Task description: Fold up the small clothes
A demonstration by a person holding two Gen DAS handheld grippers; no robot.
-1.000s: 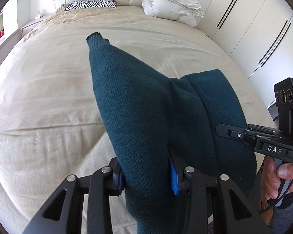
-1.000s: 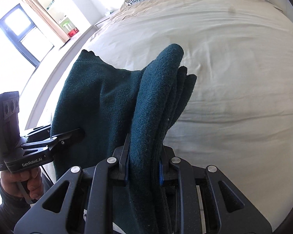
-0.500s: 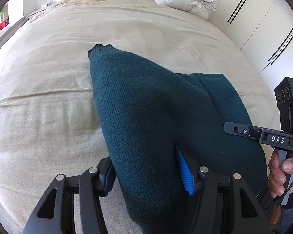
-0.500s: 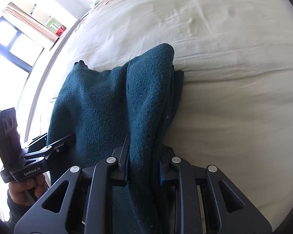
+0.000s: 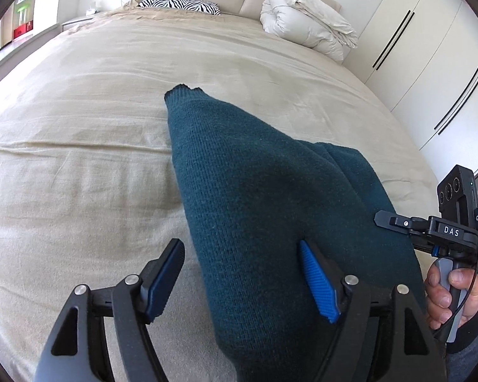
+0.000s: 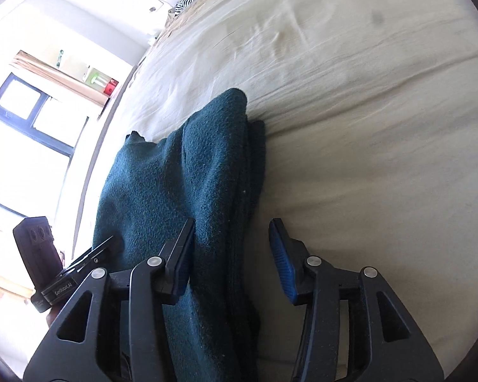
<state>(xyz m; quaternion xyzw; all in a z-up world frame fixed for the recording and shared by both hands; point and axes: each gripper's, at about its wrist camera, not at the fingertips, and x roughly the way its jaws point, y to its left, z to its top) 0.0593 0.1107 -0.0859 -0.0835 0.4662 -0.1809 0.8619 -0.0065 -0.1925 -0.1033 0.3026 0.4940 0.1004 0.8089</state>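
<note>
A dark teal knitted garment [image 5: 255, 191], folded lengthwise, lies on the beige bed sheet [image 5: 79, 133] and runs back between both grippers. My left gripper [image 5: 240, 245] is opening. Its left pad stands clear of the cloth and its right pad rests beside it without pressing. In the right wrist view the folded garment [image 6: 175, 191] shows stacked layers along its right edge. My right gripper [image 6: 231, 222] is opening too, with its left pad against the cloth and its right pad over bare sheet [image 6: 366, 133]. A person's hand [image 5: 446, 293] holds the right gripper's handle.
A rolled white duvet [image 5: 306, 28] and a zebra-print pillow [image 5: 178, 3] lie at the head of the bed. White wardrobe doors [image 5: 430, 51] line the right side. A bright window [image 6: 25, 133] is on the left. Bare sheet spreads beyond the garment.
Both grippers have sunk toward the bed with the garment and rolled a little. Their jaws, which pinched the cloth, have spread apart, and the garment now rests on the sheet.
</note>
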